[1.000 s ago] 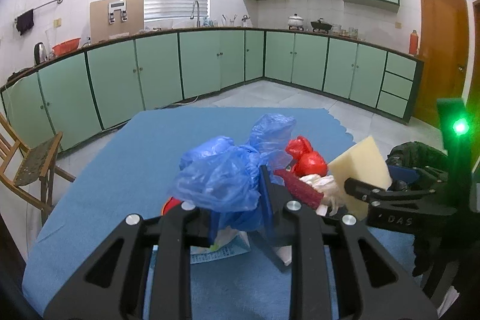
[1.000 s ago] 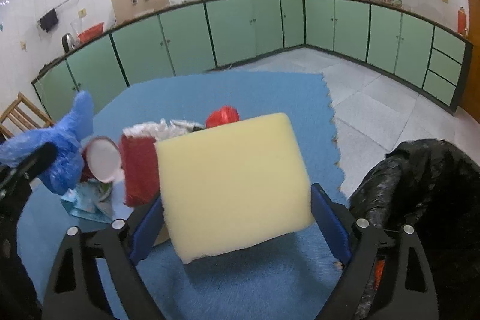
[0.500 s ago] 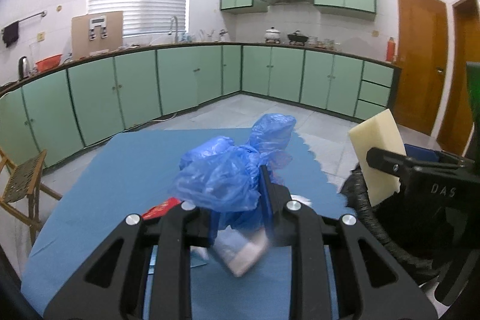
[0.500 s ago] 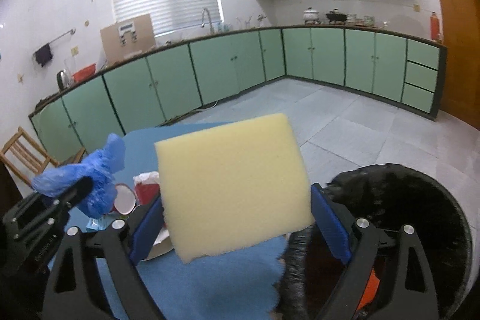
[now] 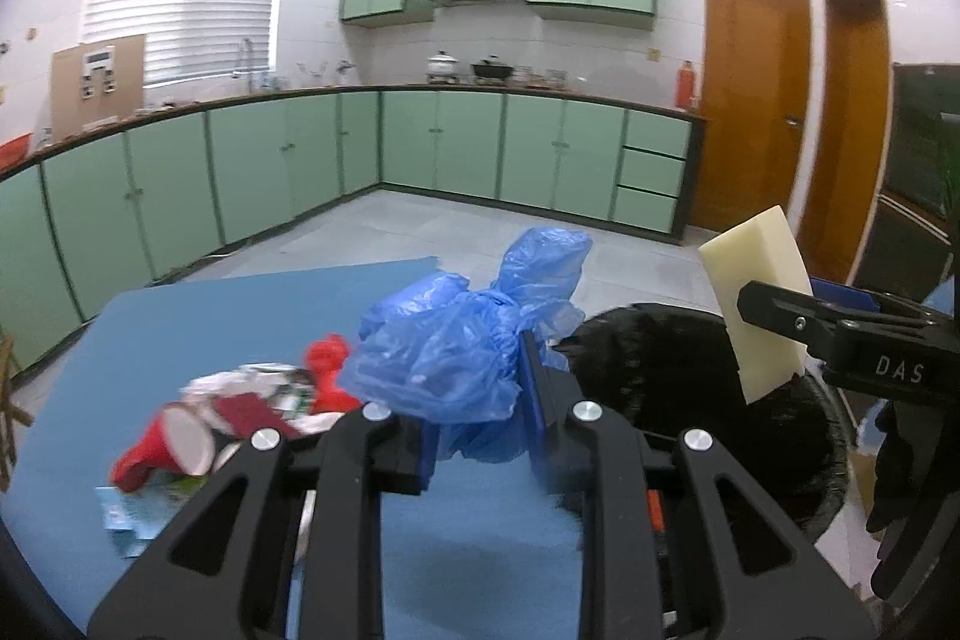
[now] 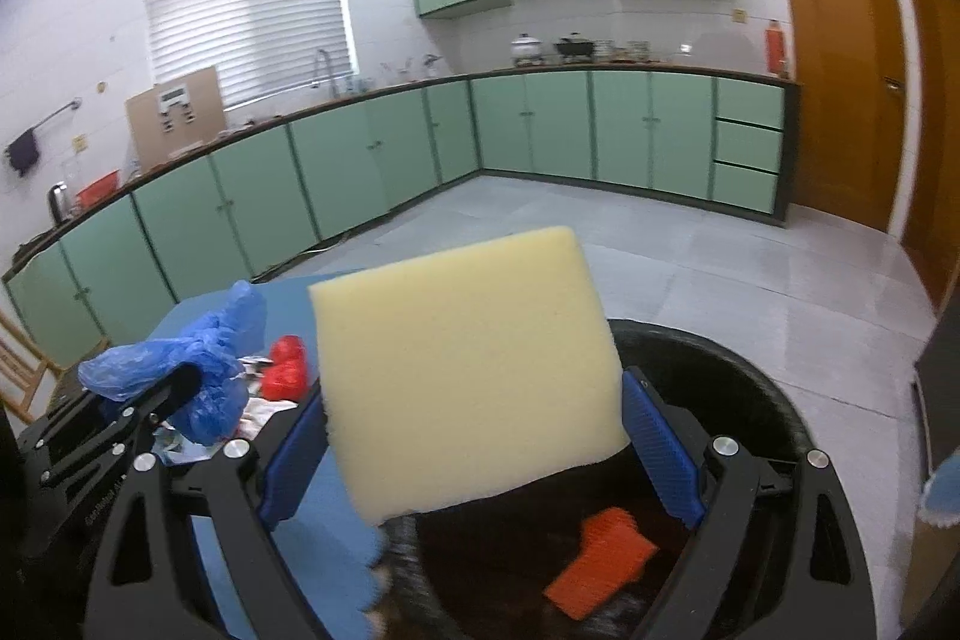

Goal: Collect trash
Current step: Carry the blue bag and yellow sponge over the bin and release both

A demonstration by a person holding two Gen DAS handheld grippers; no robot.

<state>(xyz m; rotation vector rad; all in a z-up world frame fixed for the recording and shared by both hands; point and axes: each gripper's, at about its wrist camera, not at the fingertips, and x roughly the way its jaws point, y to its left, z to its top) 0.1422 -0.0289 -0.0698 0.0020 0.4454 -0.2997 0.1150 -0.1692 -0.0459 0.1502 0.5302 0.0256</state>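
Trash: sponge point(image 6: 468, 370) clamped in right gripper point(image 6: 474, 454), held over black bin point(image 6: 768, 400), hiding much of its inside; orange scrap point(image 6: 600, 562) visible within. Blue bag point(image 5: 462, 352) pinched by left gripper point(image 5: 480, 430). Red cup point(image 5: 168, 445) and wrappers on blue table point(image 5: 198, 328), left, blurred.
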